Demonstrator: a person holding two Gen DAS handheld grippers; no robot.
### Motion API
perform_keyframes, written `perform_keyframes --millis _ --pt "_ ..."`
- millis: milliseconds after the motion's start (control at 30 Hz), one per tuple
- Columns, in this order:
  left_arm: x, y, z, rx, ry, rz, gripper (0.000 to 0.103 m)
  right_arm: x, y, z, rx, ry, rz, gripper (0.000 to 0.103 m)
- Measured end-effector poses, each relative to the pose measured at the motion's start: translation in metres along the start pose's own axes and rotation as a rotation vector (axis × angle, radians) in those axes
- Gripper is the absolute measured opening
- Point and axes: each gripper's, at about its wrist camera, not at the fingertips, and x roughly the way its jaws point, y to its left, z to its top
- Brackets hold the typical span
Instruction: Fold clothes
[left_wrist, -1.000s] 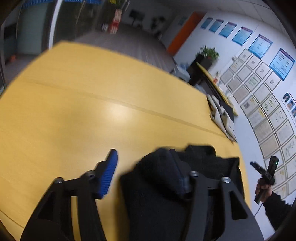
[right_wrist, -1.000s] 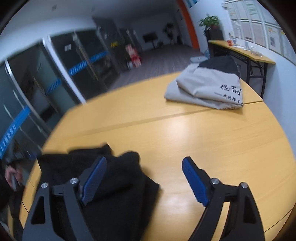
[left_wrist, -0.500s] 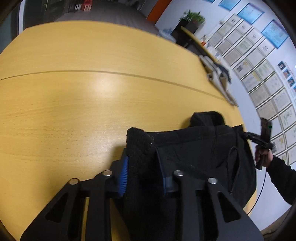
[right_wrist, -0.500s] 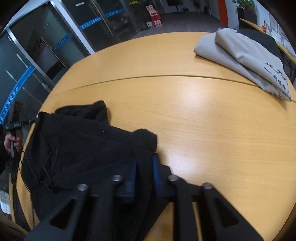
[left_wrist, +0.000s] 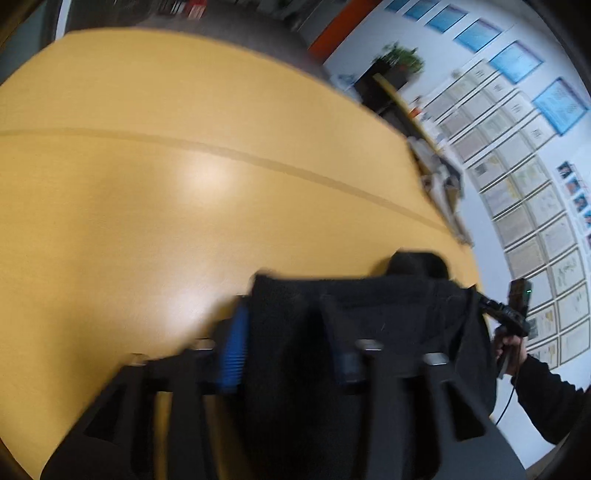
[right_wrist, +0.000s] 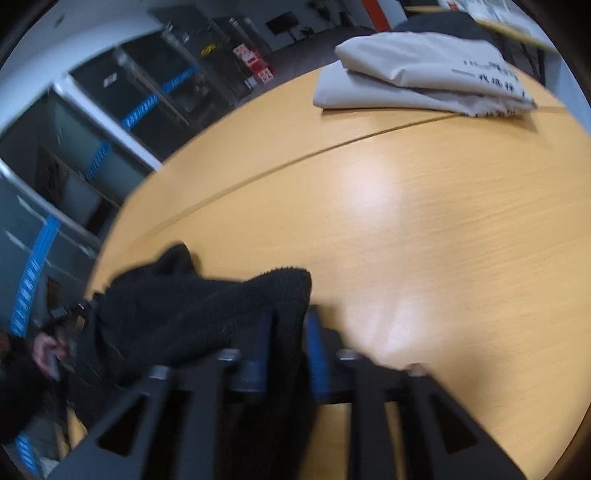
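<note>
A black fleece garment (left_wrist: 391, 317) lies at the near edge of the round wooden table (left_wrist: 184, 184). My left gripper (left_wrist: 291, 347) is shut on one thick corner of it, with the cloth bunched between the blue pads. My right gripper (right_wrist: 288, 339) is shut on another corner of the black garment (right_wrist: 177, 310), which hangs between the pads. Both corners are raised a little above the table. The other gripper, in a hand, shows at the frame edge in each view.
A folded grey garment (right_wrist: 424, 74) with dark lettering lies at the far side of the table (right_wrist: 406, 221); it shows as a thin pile in the left wrist view (left_wrist: 443, 188). A seam line crosses the tabletop. Glass doors and a wall of framed papers surround it.
A second ago both grippers were open over the garment. They closed on its corners half a second ago. Now both lift and tilt with the cloth held; the views are motion-blurred.
</note>
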Motion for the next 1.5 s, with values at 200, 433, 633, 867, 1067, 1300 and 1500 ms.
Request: perform_keyframes --millis 200,433,633,867,1067,1300,1500 --pt "0.005 -0.004 0.007 0.052 0.053 0.037 0.017 0.003 0.026 0.014 -0.138 0.029 -0.002 0.011" --pt "-0.013 0.017 0.014 -0.035 -0.05 0.105 0.013 -0.013 0.015 0.019 -0.142 -0.059 -0.122 0.008" --pt "-0.021 -0.01 0.018 0.061 -0.073 0.134 0.023 -0.007 0.015 0.016 -0.118 -0.059 -0.264 0.017" --pt "-0.088 -0.054 0.022 0.193 -0.162 0.027 0.043 -0.013 0.133 0.013 -0.688 0.049 -0.067 0.052" --pt "-0.085 -0.096 0.0 0.348 -0.023 -0.014 0.048 0.074 0.187 0.002 -1.04 0.321 0.05 0.052" --pt "-0.095 -0.111 -0.043 0.384 0.018 -0.06 0.048 0.104 0.193 0.012 -1.067 0.358 0.071 0.016" --pt "-0.2 -0.103 -0.058 0.243 -0.206 -0.036 0.048 0.11 0.179 0.028 -0.991 0.327 0.01 0.01"
